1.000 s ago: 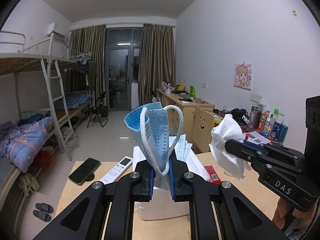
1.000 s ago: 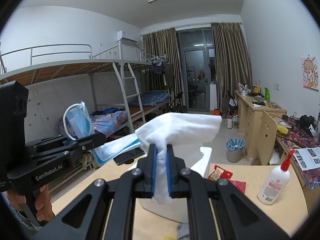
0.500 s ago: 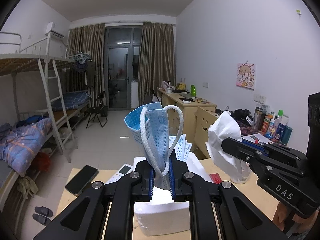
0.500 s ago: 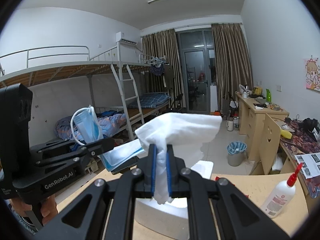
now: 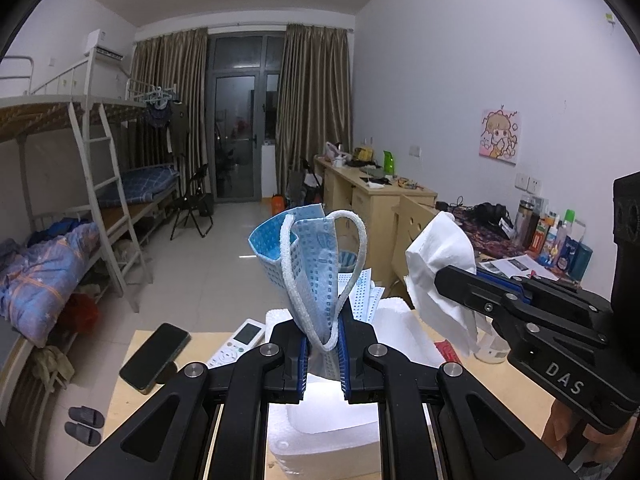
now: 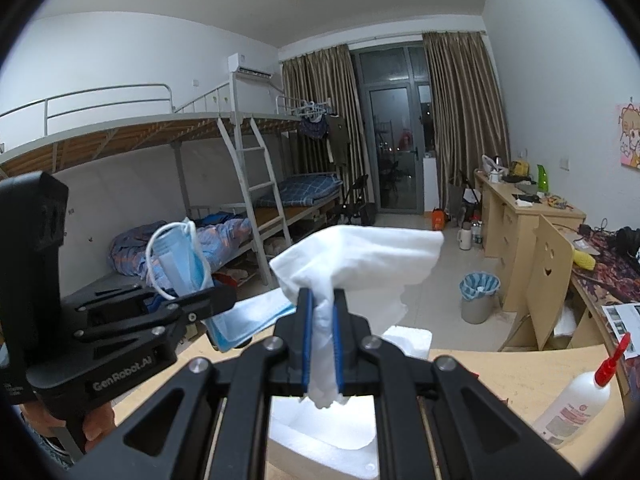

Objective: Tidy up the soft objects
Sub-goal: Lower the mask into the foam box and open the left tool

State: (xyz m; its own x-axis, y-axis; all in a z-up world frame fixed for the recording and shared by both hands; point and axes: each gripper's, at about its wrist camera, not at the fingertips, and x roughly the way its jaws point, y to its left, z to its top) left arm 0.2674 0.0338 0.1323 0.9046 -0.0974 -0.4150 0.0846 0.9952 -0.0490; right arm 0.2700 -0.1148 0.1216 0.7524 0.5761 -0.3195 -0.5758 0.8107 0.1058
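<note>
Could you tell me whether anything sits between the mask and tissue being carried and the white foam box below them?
Nothing visible does. The left gripper holds the blue mask and the right gripper holds the white tissue, both above the open foam box, with only air between. The phone and remote lie off to its left.

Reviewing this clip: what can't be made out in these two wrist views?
- Foam box: inside hidden by the left gripper and face mask; in the right wrist view by the right gripper and white tissue.
- Glue bottle label: too small.
- Red packet: mostly behind the tissue.
</note>
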